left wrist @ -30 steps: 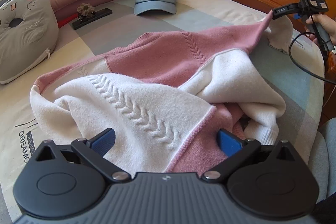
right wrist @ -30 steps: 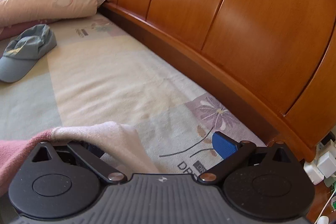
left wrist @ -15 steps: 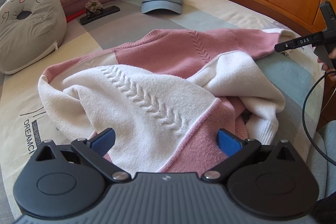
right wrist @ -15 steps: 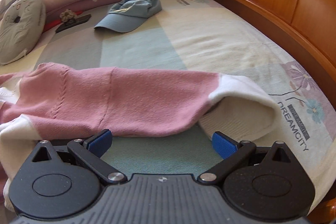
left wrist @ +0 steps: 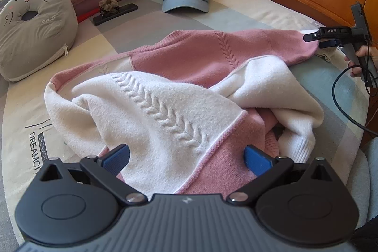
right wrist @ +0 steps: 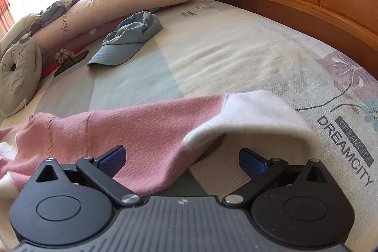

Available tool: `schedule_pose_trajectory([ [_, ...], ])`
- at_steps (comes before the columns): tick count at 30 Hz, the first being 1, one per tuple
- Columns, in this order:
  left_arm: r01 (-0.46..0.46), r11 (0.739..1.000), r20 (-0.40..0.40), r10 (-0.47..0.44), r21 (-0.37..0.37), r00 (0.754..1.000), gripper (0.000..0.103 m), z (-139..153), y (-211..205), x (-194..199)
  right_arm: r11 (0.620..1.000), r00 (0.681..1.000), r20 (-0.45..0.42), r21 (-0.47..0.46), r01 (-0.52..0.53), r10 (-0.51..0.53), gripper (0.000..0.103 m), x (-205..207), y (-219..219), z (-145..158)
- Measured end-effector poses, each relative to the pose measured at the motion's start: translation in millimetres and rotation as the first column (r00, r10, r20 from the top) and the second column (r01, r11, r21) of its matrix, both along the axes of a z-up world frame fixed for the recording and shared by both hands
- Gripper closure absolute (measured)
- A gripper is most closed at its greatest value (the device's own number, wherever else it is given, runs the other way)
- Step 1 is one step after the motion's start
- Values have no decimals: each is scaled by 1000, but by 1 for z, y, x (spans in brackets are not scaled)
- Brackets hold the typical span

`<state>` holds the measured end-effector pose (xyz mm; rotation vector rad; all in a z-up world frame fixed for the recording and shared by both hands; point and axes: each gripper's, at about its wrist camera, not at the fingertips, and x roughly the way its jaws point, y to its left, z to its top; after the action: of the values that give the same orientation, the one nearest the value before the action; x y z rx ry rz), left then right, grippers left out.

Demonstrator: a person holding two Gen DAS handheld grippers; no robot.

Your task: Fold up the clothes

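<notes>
Pink-and-white sweater (left wrist: 189, 91) rumpled on "DREAMCITY" bedsheet (right wrist: 236, 51), left gripper (left wrist: 186, 155) and right gripper (right wrist: 182, 157) spread wide, empty, "cat" cushion (left wrist: 35, 32) nearby

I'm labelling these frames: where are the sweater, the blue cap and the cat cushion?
sweater (left wrist: 165, 110): left wrist view, on the white cable-knit panel.
blue cap (right wrist: 127, 39): right wrist view, on the crown just above the brim.
cat cushion (left wrist: 35, 34): left wrist view, on the grey front below its hole.
</notes>
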<state>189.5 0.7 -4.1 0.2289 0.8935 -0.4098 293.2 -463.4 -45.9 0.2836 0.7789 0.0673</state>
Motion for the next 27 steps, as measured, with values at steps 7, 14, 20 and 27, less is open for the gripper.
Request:
schedule_pose_trajectory([
  [7, -16, 1000, -15, 16, 9, 1000, 1, -3, -3, 3, 975, 982, 46, -121, 187, -183, 0, 16, -43, 9],
  [14, -19, 1000, 0, 19, 6, 1000, 1, 2, 0, -2, 981, 988, 33, -121, 151, -148, 0, -16, -23, 34],
  [20, -37, 999, 16, 37, -9, 999, 1, 10, 16, -16, 989, 996, -6, -121, -86, 86, 0, -46, 58, 50],
  [27, -133, 991, 25, 133, 7, 991, 1, 13, 47, -33, 905, 916, 11, -160, -395, 402, 0, -78, 198, 69],
])
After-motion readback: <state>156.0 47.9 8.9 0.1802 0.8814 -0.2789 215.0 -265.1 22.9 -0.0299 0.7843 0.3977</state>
